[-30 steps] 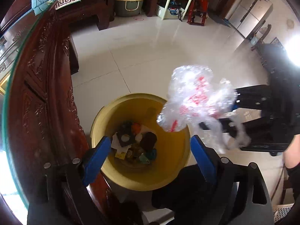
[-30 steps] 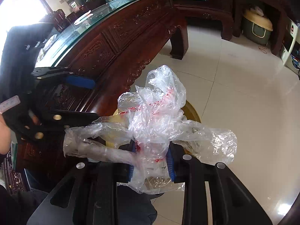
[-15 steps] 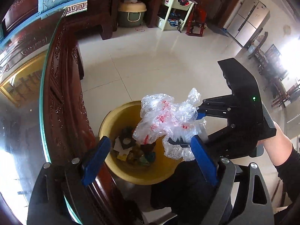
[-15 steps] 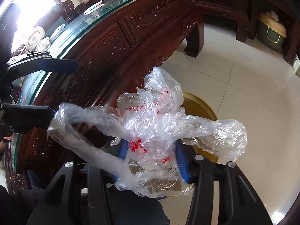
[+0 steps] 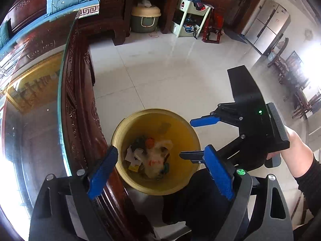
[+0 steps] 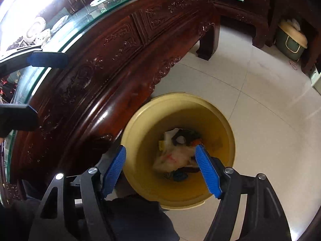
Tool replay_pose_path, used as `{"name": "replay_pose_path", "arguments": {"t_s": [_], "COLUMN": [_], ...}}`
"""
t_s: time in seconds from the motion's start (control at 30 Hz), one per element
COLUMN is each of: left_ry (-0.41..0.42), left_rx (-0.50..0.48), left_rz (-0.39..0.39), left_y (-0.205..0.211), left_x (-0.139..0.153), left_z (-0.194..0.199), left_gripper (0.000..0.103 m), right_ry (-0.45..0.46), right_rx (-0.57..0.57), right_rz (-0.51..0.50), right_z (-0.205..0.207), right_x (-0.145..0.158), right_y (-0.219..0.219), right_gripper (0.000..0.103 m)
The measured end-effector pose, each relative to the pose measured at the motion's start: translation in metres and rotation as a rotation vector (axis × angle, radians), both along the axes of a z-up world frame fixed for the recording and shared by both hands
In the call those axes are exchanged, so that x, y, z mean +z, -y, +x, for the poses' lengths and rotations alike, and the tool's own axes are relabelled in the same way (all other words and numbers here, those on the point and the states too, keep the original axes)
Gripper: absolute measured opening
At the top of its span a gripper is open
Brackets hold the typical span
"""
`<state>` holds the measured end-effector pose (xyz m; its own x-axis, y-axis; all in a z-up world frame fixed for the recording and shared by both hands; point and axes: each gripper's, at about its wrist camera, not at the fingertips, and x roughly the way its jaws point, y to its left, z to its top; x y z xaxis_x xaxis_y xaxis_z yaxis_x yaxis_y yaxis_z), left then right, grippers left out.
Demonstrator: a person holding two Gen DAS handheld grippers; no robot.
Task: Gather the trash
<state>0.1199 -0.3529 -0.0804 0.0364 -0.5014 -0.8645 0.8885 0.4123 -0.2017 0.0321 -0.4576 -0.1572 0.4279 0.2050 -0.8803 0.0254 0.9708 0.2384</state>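
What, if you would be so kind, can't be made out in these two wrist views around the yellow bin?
- Left wrist view: the near wall of the yellow bin is covered by the left gripper.
- Right wrist view: the plastic bag is motion-blurred, so its red print is unreadable; the right gripper hides its edge.
- Both views: the scraps under the bag are too small to identify.
- Right wrist view: items on the glass tabletop are washed out by glare.

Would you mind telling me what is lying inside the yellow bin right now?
Inside the yellow bin a crumpled clear plastic bag with red print lies on top of paper scraps and dark wrappers. Whatever is beneath the bag is covered.
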Motion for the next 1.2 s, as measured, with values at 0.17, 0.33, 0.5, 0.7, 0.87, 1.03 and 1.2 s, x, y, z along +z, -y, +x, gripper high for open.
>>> {"name": "replay_pose_path", "arguments": {"t_s": [0.17,0.33,0.5,0.7,0.87,1.03,1.2], "left_ry": [0.001,0.003,0.016,0.051,0.135,0.318,0.419], "left_rx": [0.007,0.003,-0.004,0.013,0.096,0.298,0.491], "left_rz": [-0.009,-0.013,-0.034,-0.073,-0.14,-0.16,-0.207], "left_y": [-0.007,-0.01,-0.013,-0.017,-0.037,-0.083,-0.149], "left_x": [0.0,-0.001,0.007,0.021,0.049,0.078,0.096], "left_z": [0.0,-0.002,-0.01,-0.018,-0.02,-0.021,-0.029], "left_gripper": [0.087,0.087,0.087,0.087,0.087,0.097,0.099], "right_ry": [0.01,0.007,0.052,0.106,0.118,0.279,0.426], "right_rx": [-0.006,-0.026,-0.069,-0.161,-0.301,-0.363,-0.323], "right_rz": [-0.01,-0.031,-0.068,-0.202,-0.303,-0.337,-0.325], "right_z": [-0.004,-0.011,-0.022,-0.034,-0.044,-0.054,-0.053], "right_x": [0.007,0.014,0.04,0.08,0.115,0.151,0.168], "right_y": [-0.005,-0.008,-0.01,-0.021,-0.031,-0.068,-0.124], "right_gripper": [0.07,0.07,0.07,0.07,0.071,0.084,0.089]}}
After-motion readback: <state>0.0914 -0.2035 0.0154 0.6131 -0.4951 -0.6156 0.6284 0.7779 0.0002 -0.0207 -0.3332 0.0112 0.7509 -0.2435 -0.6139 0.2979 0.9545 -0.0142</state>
